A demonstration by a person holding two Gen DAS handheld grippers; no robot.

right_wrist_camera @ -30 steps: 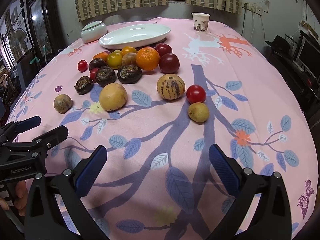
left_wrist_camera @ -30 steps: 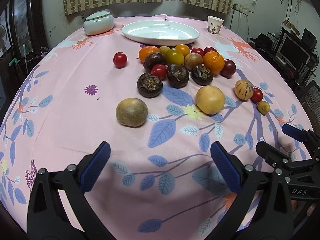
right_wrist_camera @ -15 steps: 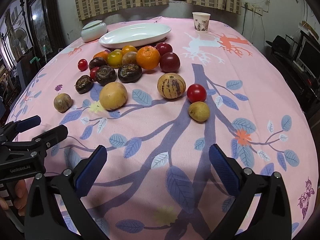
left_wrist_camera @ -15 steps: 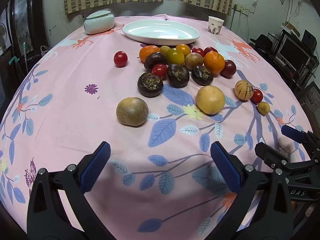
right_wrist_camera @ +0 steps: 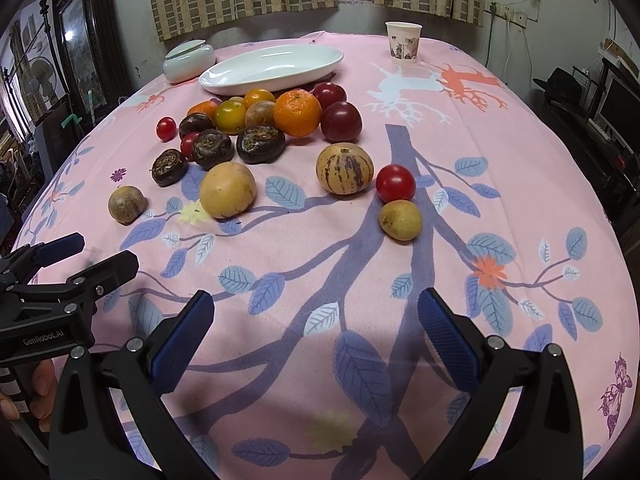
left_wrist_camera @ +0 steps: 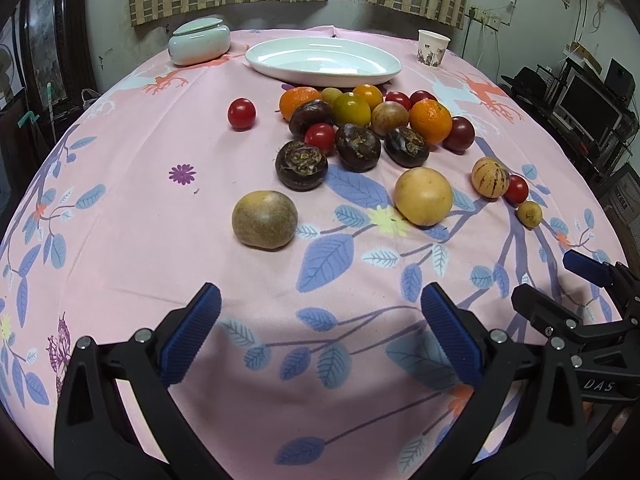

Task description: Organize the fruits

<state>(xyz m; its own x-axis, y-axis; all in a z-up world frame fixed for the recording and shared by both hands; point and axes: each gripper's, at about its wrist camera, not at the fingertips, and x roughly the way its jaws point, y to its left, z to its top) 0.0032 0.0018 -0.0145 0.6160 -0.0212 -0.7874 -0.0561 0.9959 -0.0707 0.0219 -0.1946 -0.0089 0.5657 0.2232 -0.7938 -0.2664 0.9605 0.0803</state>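
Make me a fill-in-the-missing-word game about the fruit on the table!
1. The white oval plate has ____ fruit on it.
2. The paper cup stands ____.
3. The left gripper and right gripper are both ____.
4. The tablecloth is mostly ____.

Missing words: no; upright; open; pink

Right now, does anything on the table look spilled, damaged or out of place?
Nothing looks spilled or damaged. The only oddity: the white oval plate holds nothing, while the fruits lie loose on the pink tablecloth, one cherry tomato apart from the cluster.
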